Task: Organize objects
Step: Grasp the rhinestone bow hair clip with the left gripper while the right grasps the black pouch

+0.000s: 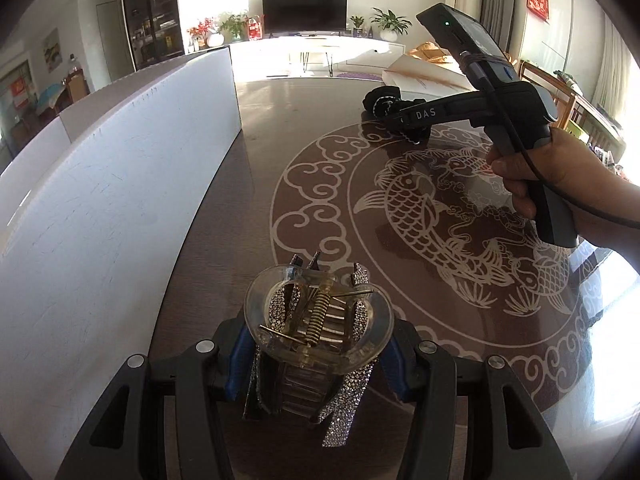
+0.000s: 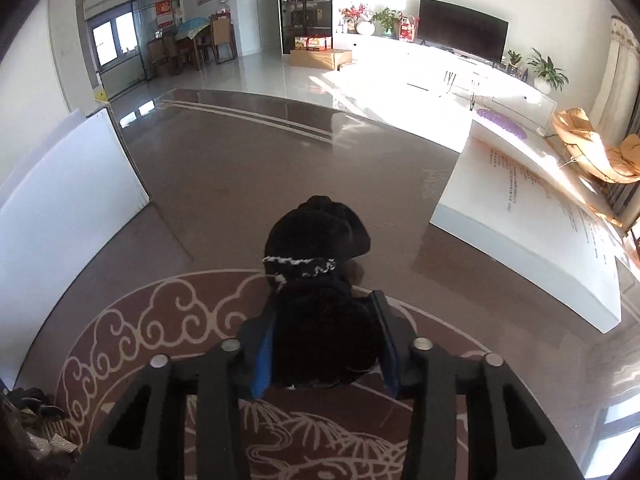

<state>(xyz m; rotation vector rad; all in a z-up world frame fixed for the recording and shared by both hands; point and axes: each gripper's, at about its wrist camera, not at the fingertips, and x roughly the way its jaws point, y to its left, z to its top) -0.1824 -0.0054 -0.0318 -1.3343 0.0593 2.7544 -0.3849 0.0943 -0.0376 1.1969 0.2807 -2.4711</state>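
My left gripper (image 1: 318,344) is shut on a clear plastic hair claw clip (image 1: 320,320) with rhinestone strips and a metal spring, held just above the brown table (image 1: 256,168). My right gripper (image 2: 324,344) is shut on a black fuzzy hair accessory with white stitching (image 2: 320,240), held low over the table's fish-and-cloud pattern. In the left wrist view the right gripper (image 1: 400,114) and the black accessory (image 1: 382,100) sit far ahead to the right, held by a hand (image 1: 560,184).
A tall white board (image 1: 120,200) stands along the table's left side and also shows in the right wrist view (image 2: 68,192). A flat white box (image 2: 532,232) lies at the right. A pile of small dark items (image 2: 32,428) sits at the lower left.
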